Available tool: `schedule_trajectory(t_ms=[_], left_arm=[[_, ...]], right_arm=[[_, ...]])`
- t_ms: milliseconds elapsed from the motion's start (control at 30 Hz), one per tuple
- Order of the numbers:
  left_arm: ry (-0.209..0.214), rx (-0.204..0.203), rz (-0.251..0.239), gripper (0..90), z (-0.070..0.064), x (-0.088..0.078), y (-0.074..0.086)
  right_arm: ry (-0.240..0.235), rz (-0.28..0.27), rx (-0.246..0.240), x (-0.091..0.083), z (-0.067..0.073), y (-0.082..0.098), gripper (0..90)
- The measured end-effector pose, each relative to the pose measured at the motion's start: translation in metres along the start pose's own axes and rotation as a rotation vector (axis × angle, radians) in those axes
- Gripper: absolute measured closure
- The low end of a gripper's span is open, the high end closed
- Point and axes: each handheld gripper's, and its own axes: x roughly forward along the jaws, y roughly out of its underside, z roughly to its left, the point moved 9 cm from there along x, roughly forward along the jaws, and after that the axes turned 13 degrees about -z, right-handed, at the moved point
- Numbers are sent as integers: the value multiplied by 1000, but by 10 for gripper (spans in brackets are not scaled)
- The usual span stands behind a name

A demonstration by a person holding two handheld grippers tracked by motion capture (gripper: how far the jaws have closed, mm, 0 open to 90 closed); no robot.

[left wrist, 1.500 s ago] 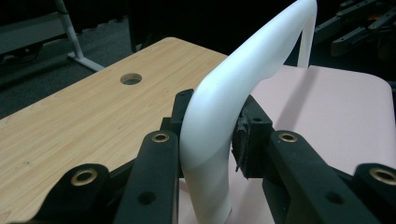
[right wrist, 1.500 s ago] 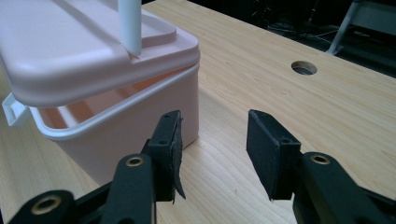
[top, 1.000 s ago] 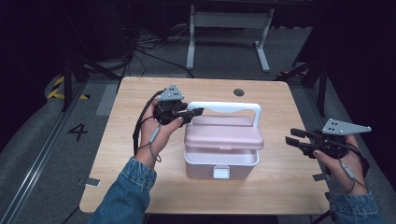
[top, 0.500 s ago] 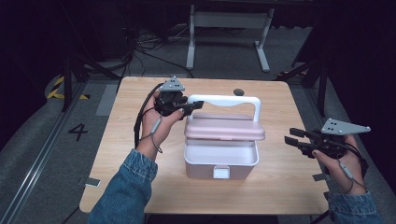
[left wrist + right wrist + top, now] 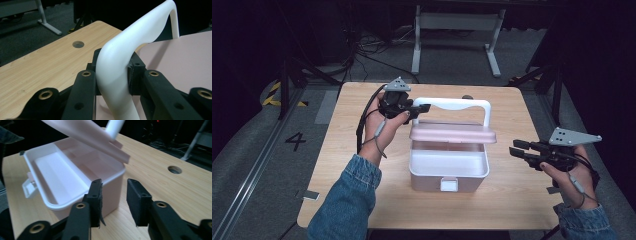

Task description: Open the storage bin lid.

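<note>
A white box (image 5: 447, 177) with a pink lid (image 5: 453, 134) stands mid-table. My left gripper (image 5: 424, 107) is shut on the left bend of the lid's white handle (image 5: 452, 104), holding the lid tilted up off the box. In the left gripper view the pads (image 5: 135, 72) press the handle (image 5: 140, 32) from both sides, beside the lid (image 5: 180, 57). My right gripper (image 5: 518, 149) hovers right of the box, pointing at it. Its jaws have just been closing, with nothing between them (image 5: 113, 195). The bare white inside of the box (image 5: 65, 202) shows under the raised lid (image 5: 85, 130).
The wooden table (image 5: 352, 130) has a cable hole (image 5: 467, 97) behind the box. A white latch (image 5: 449, 184) hangs on the box's front wall. A white table frame (image 5: 457, 20) and cables lie on the dark floor beyond. A "4" (image 5: 295, 141) marks the floor at left.
The left gripper has lifted the lid by its handle, so the box now gapes open at the front. The right gripper's jaws stand closer together.
</note>
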Motion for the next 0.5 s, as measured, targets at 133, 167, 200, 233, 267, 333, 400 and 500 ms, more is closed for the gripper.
schedule_trajectory(t_ms=[133, 167, 200, 233, 267, 333, 400, 500], left_arm=[[-1, -5, 0, 734, 0, 1, 0], [-2, -5, -1, 734, 0, 1, 0], [-2, -3, -2, 734, 0, 1, 0], [-3, -4, -3, 734, 0, 1, 0], [-2, -5, -2, 734, 0, 1, 0], [-1, -7, -4, 734, 0, 1, 0], [0, -7, -3, 734, 0, 1, 0], [-2, 2, 0, 733, 0, 1, 0]], right_arm=[[-39, 8, -18, 8, 15, -5, 790], [-46, 8, -26, 11, 17, -6, 807], [-52, 10, -31, 13, 20, -7, 825], [-61, 12, -32, 16, 22, -7, 846], [-67, 11, -34, 18, 24, -8, 872], [-78, 0, -39, 23, 28, -9, 900], [-94, -19, -32, 28, 33, -13, 900], [-109, -60, -26, 35, 40, -18, 900]])
